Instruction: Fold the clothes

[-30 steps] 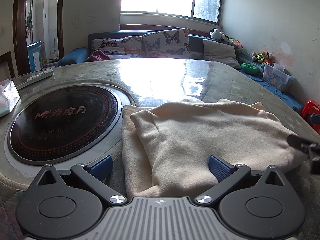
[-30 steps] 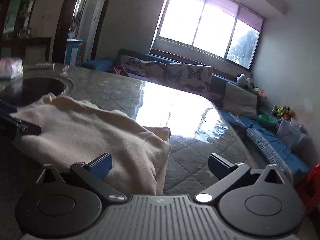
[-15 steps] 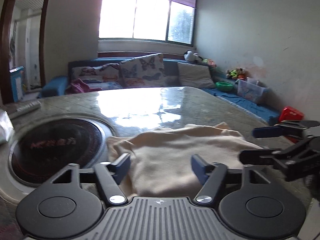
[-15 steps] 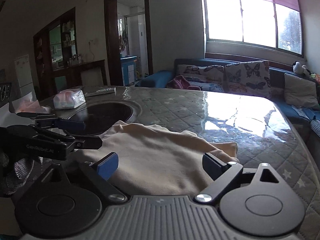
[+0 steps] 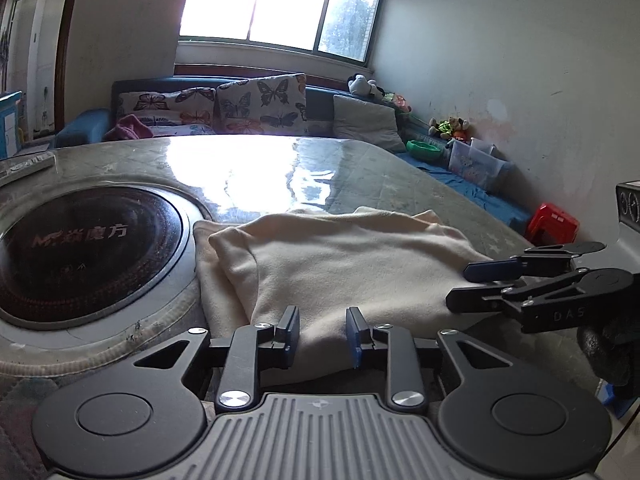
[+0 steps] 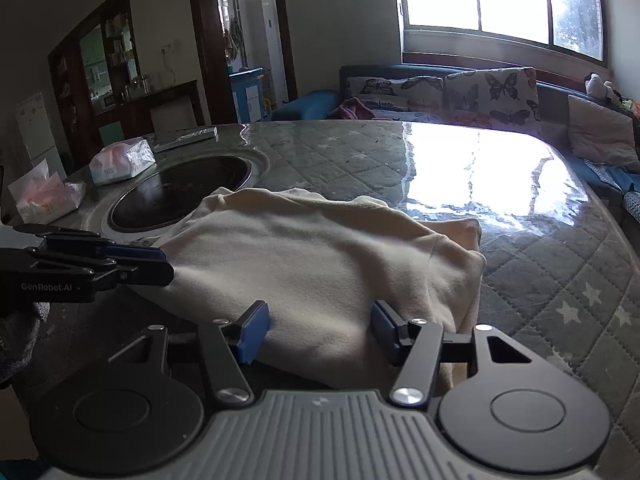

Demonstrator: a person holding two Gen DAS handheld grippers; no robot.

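Now the cream garment (image 5: pixel 352 264) lies between the closing jaws of each hand-held gripper (image 5: pixel 322 331) (image 6: pixel 316 332), neither yet pinching.

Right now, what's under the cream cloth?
The quilted table shows around the cloth, whose left edge reaches the black round plate's rim. Anything beneath the folds is hidden.

Quilted table (image 6: pixel 540 280), glossy cover. Cream garment (image 6: pixel 320 264) folded centre frame; tissue packs (image 6: pixel 122 160) upper left beside dark round cooktop (image 6: pixel 180 196).
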